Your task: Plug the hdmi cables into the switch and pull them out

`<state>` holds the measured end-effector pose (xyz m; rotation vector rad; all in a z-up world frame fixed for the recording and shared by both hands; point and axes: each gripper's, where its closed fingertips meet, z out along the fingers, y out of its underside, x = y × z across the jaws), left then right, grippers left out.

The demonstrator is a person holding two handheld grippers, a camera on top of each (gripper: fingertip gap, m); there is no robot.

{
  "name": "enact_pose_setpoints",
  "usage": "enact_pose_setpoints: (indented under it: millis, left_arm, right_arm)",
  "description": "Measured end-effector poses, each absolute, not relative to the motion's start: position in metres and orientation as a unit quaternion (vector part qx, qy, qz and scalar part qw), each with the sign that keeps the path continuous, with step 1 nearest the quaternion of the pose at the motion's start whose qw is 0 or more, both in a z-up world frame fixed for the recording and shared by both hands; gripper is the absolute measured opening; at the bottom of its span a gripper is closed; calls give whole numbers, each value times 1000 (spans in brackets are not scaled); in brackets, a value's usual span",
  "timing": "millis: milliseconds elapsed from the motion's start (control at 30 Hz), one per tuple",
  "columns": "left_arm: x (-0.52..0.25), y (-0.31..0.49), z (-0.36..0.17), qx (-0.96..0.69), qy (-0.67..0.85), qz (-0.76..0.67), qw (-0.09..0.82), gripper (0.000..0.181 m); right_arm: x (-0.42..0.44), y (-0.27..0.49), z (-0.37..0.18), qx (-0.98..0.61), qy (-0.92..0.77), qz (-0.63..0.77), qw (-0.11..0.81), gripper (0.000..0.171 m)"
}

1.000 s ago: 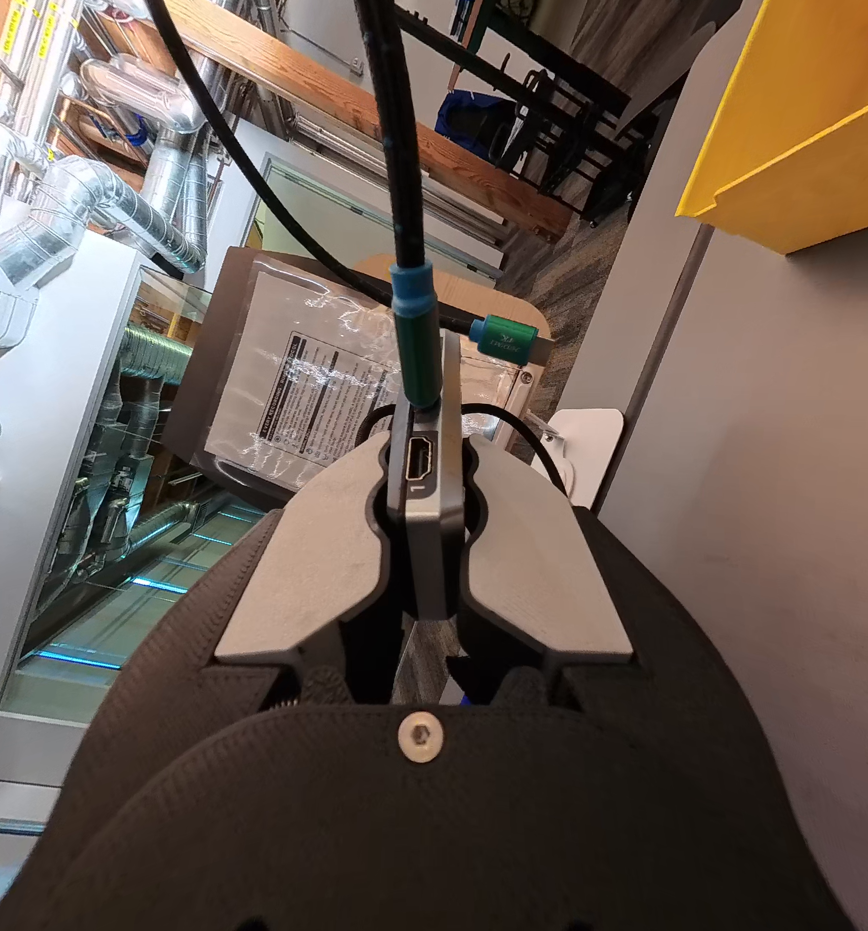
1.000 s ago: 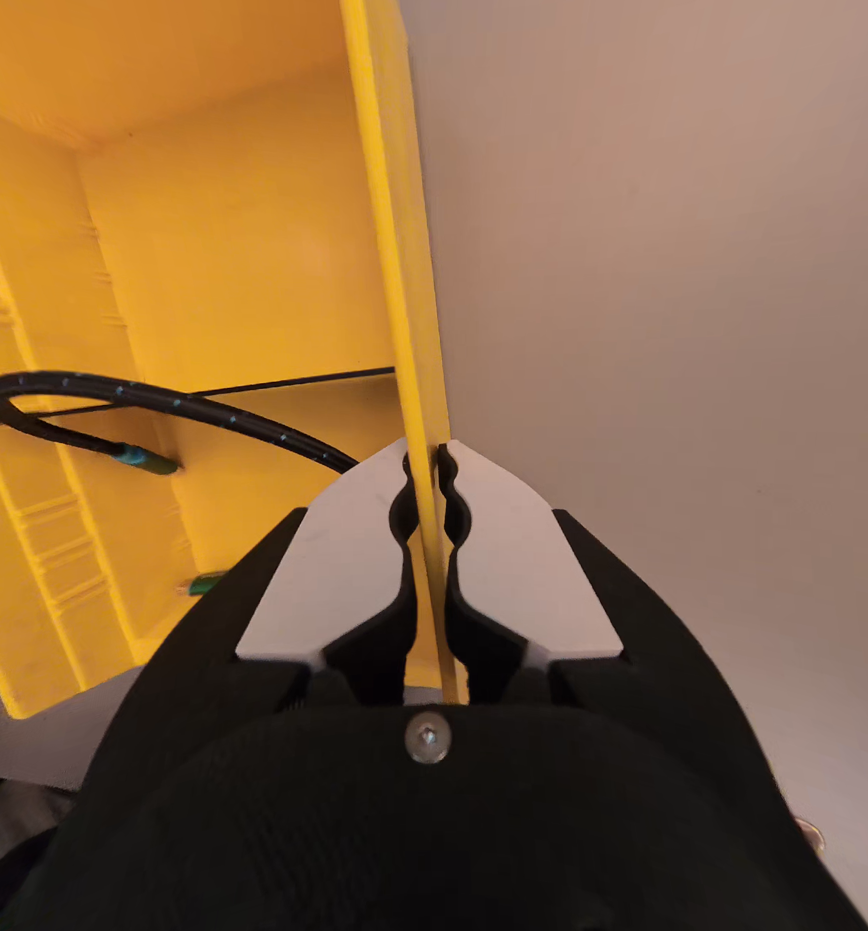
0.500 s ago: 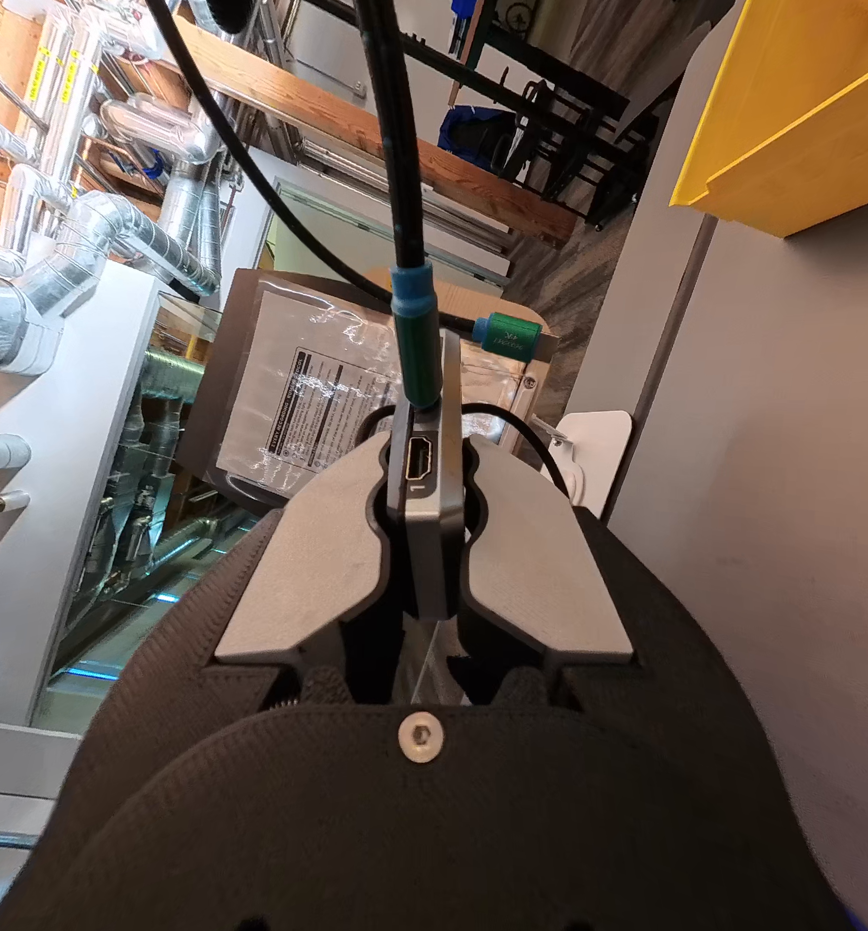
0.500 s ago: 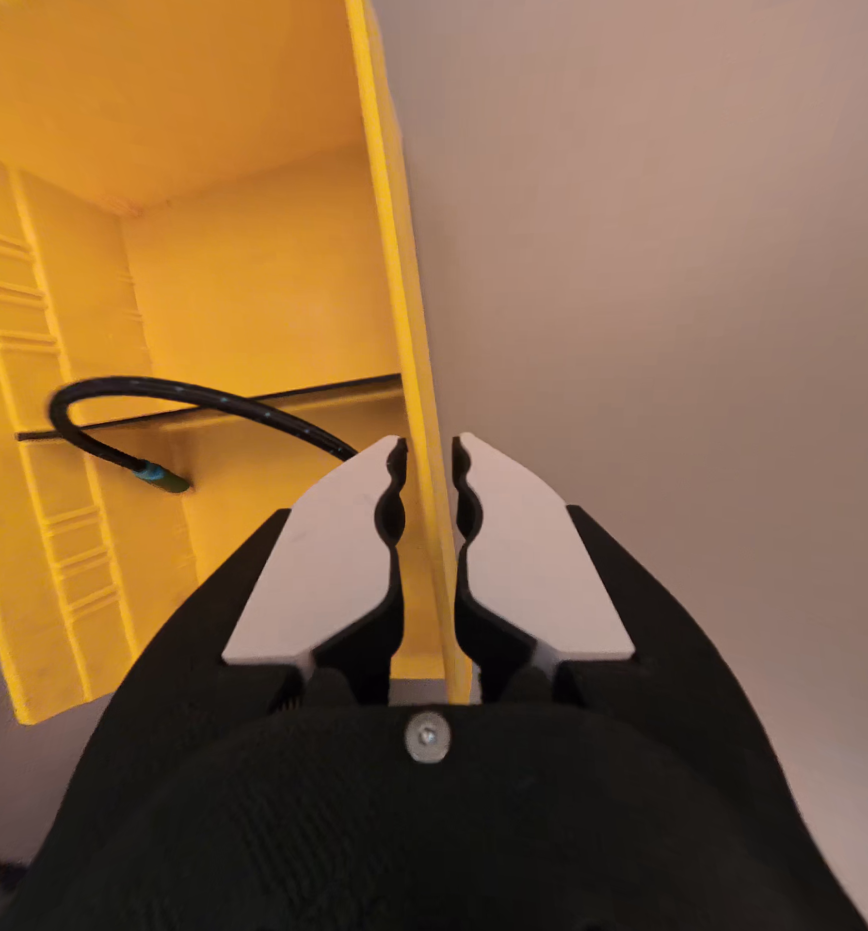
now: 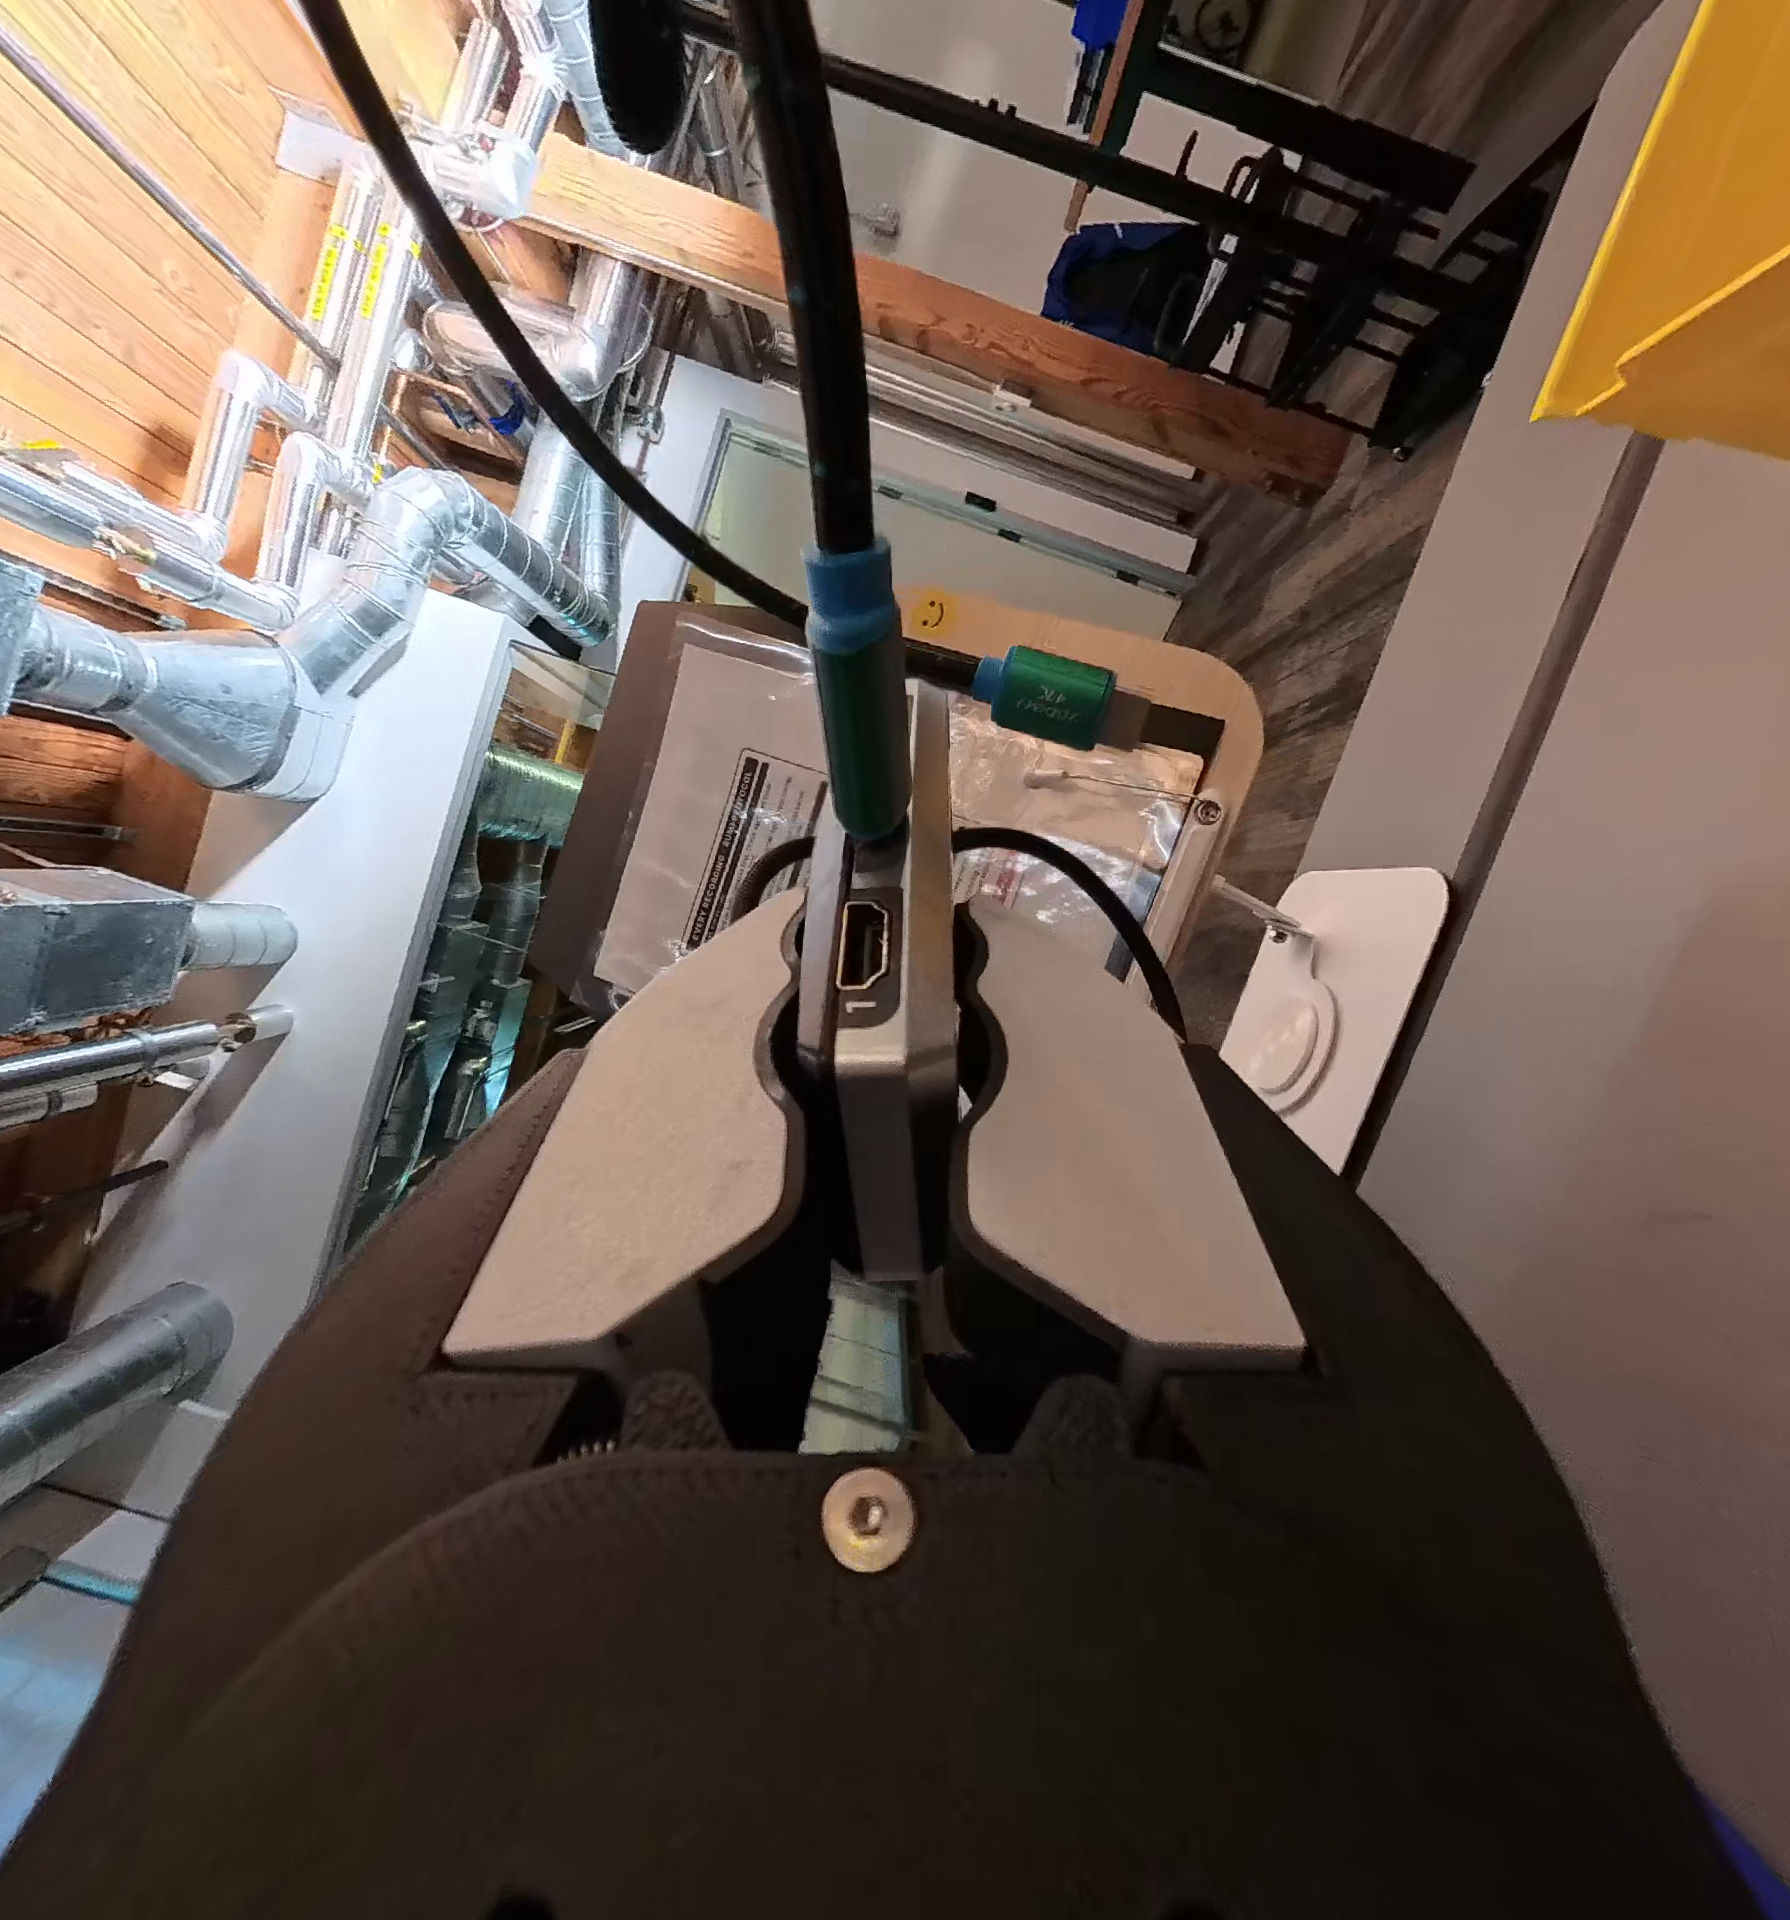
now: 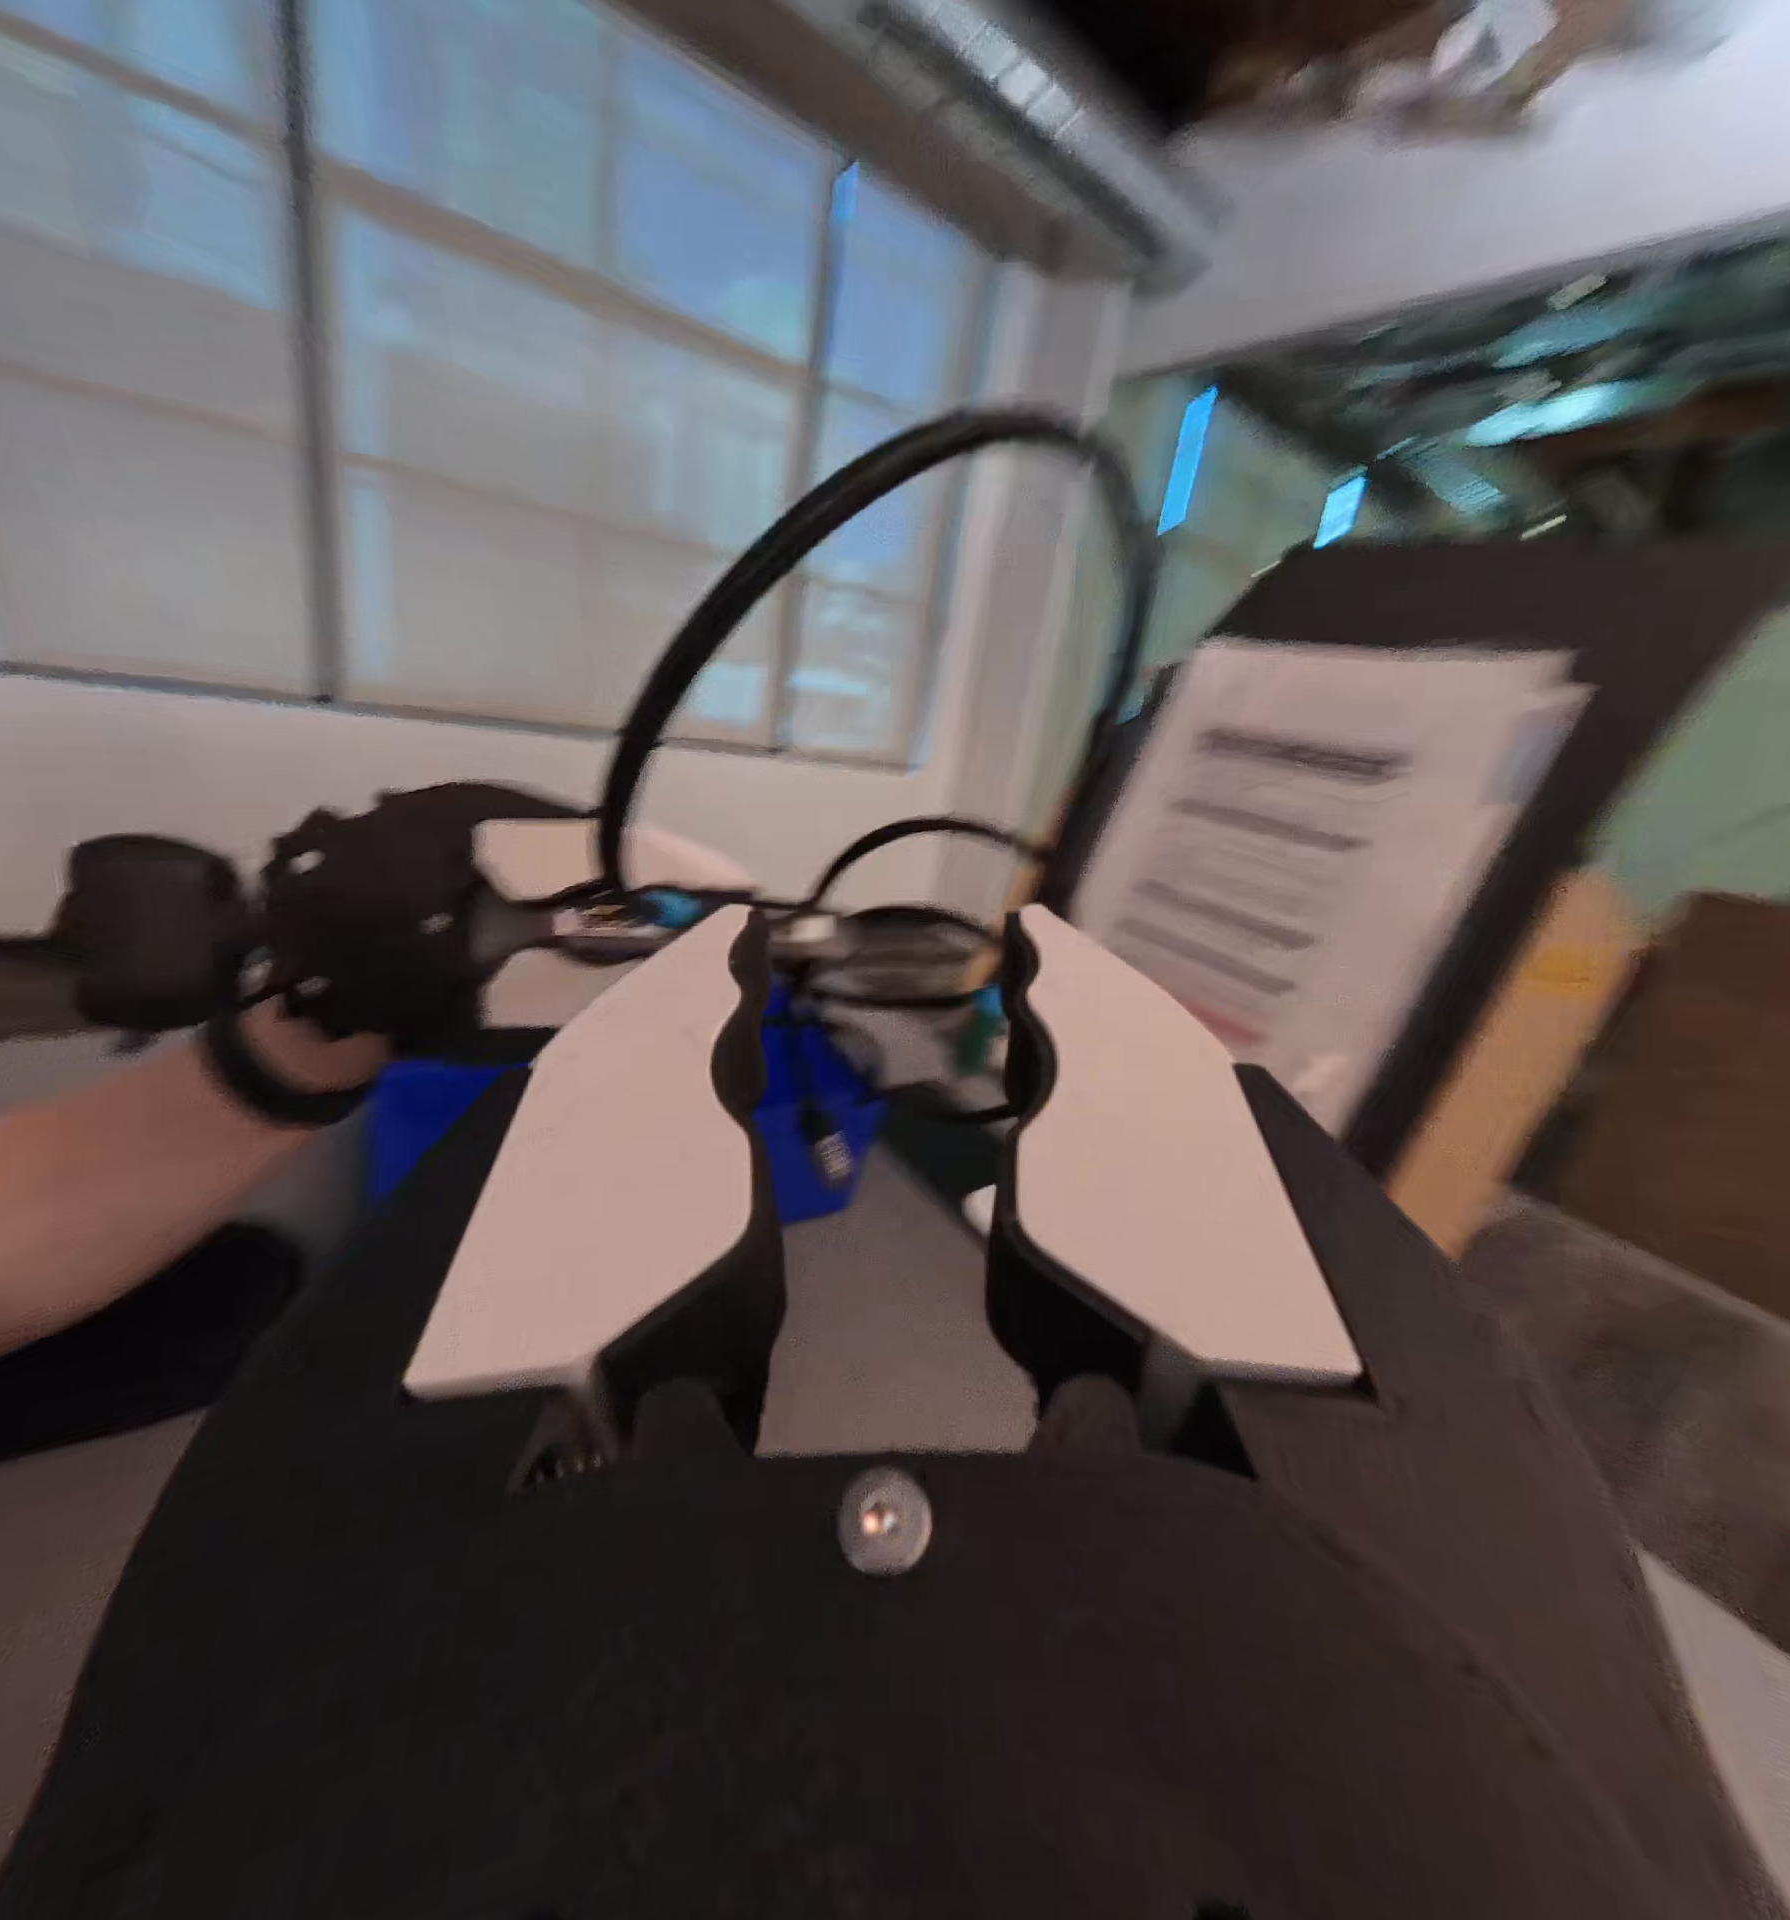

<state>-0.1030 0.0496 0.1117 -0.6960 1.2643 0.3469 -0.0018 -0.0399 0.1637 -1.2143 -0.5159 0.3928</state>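
A dark grey metal HDMI switch (image 5: 886, 1091) carries a green plug with a blue collar (image 5: 855, 707) on a black braided cable flecked with teal (image 5: 818, 343). The left hand-held gripper (image 5: 875, 977) shows pale grey fingers (image 5: 652, 1153) on a black body, beside a bright yellow plastic bin (image 5: 1722, 270). A blue bin (image 6: 818, 1122), blurred, sits on the grey worktop (image 6: 870, 1299).

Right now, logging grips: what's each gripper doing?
Left gripper: shut on the switch.
Right gripper: open, holding nothing.

Left gripper (image 5: 878, 935) clamps switch (image 5: 886, 1091), cable (image 5: 855, 727) plugged in.
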Motion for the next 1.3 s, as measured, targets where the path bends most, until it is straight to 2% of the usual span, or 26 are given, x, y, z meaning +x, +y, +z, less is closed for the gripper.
enact_pose_setpoints:
  millis: [100, 233, 300, 500, 667, 900, 1167, 1300]
  left_arm:
    - [-101, 51, 111, -315, 571, 175, 737, 22]
    - [-95, 49, 106, -305, 574, 190, 736, 22]
    - [-92, 47, 103, -298, 579, 196, 733, 22]
    - [-83, 40, 97, -284, 590, 195, 730, 21]
    - [-78, 44, 84, -286, 610, 208, 709, 22]
    - [-76, 47, 81, -309, 608, 196, 704, 22]
    - [-75, 54, 78, -355, 594, 184, 698, 22]
    - [-75, 53, 79, -356, 594, 184, 698, 23]
  right_arm:
    - [-56, -21, 134, -600, -285, 197, 721, 51]
    - [-101, -6, 111, -604, -295, 169, 721, 51]
    - [-102, -1, 112, -599, -260, 158, 740, 49]
    - [-90, 5, 109, -611, -220, 210, 731, 25]
    - [-82, 10, 92, -657, -263, 154, 689, 22]
    - [-80, 12, 92, -656, -242, 199, 686, 22]
    - [-80, 17, 90, -666, -242, 66, 702, 22]
    - [-79, 16, 90, -669, -227, 154, 691, 22]
